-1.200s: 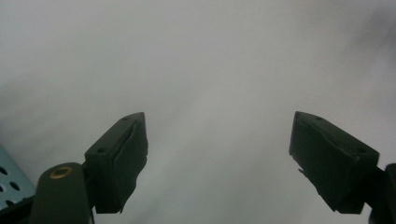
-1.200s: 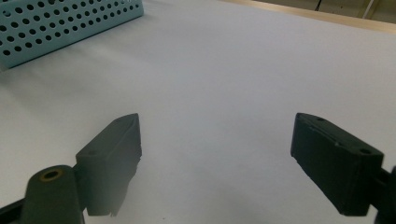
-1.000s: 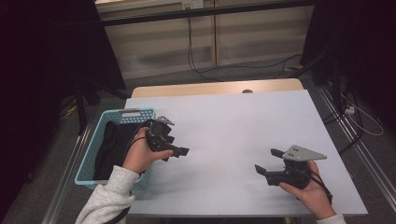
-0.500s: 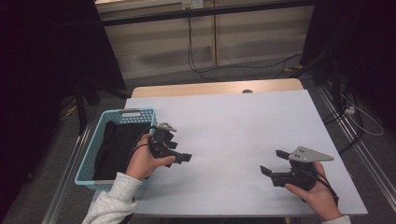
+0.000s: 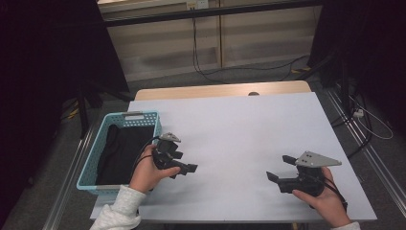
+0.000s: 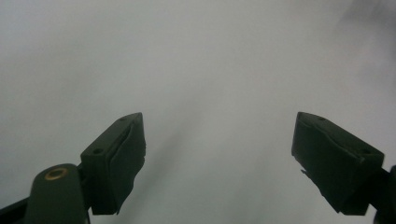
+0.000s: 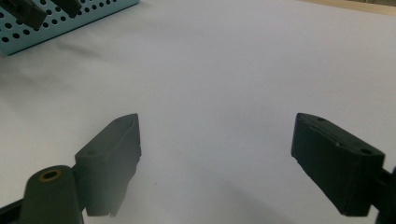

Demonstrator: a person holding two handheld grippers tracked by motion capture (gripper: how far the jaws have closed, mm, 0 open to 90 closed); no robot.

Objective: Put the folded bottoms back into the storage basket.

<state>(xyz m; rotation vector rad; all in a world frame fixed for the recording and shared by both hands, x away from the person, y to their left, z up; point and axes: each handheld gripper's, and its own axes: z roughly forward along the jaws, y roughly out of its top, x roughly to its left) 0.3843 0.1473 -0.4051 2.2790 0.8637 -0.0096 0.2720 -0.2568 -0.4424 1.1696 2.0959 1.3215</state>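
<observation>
White tabletop (image 5: pixel 239 129) holds the blue basket (image 5: pixel 98 163) just beside the left gripper (image 5: pixel 184 165), both grippers' fingers released, empty

1. I see a matt white tabletop (image 5: pixel 249 124), smooth like paper, with a pale wood edge (image 5: pixel 220 90) at its far side.
2. My basket (image 5: pixel 91 165) looks like light blue perforated plastic, holding soft black cloth (image 5: pixel 119 151).
3. Both grippers, the left gripper (image 5: pixel 184 165) and the right gripper (image 5: pixel 277 170), look like matt black plastic; the right carries a dull grey plate (image 5: pixel 317 159).
</observation>
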